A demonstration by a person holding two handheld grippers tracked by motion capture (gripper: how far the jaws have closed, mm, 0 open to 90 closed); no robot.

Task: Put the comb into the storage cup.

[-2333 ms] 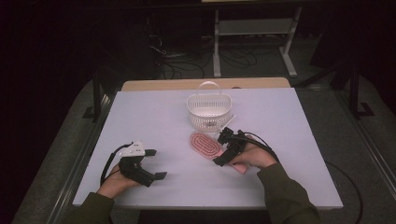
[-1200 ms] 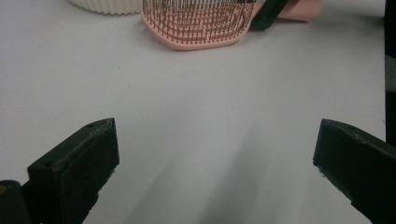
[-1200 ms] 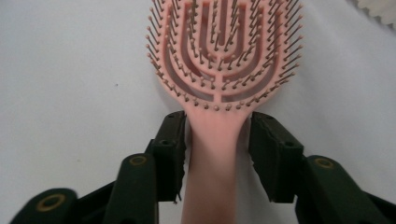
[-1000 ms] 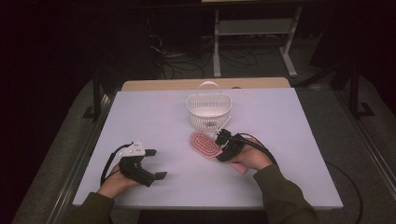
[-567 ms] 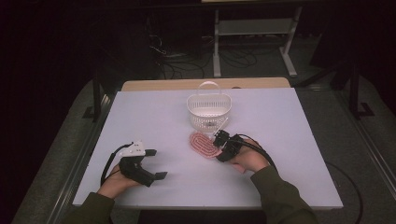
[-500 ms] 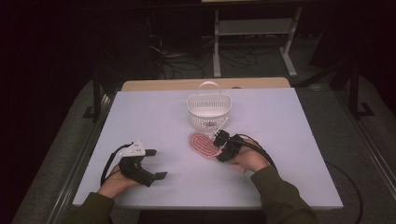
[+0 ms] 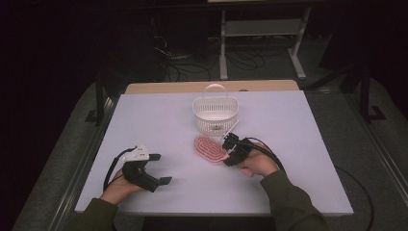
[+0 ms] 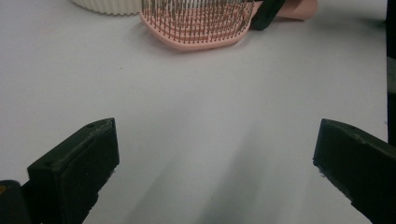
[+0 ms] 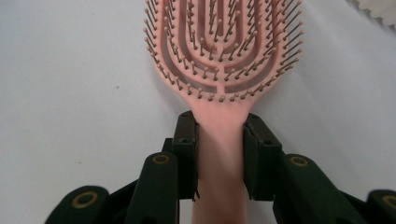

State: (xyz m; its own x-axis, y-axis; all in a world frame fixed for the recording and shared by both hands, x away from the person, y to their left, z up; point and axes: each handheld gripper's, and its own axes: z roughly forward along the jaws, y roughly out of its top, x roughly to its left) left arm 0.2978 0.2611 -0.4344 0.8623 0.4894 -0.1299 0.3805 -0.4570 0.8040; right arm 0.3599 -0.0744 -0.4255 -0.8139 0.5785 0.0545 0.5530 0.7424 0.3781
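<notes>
A pink hairbrush (image 7: 209,148) lies bristles up on the white table (image 7: 288,130), just in front of a white basket (image 7: 215,115). My right gripper (image 7: 228,151) sits at the brush's handle end. In the right gripper view the pads (image 9: 186,144) press on both sides of the pink handle (image 9: 219,154), below the bristled head (image 9: 219,42). These jaws have just been closing with the handle between them. My left gripper (image 7: 160,168) rests on the table at the near left, its jaws wide open (image 8: 215,168) with nothing between them. The brush (image 8: 196,23) lies ahead of it.
The white basket has a hoop handle and slatted walls (image 8: 112,5), and holds a small object I cannot make out. The table's near edge (image 7: 216,211) runs just behind both hands. A wooden strip (image 7: 211,86) borders the far edge, and cables lie on the dark floor beyond.
My right gripper has shifted a little toward the brush's head and now covers the pink handle that showed beside it earlier. The left hand and gripper have stayed put.
</notes>
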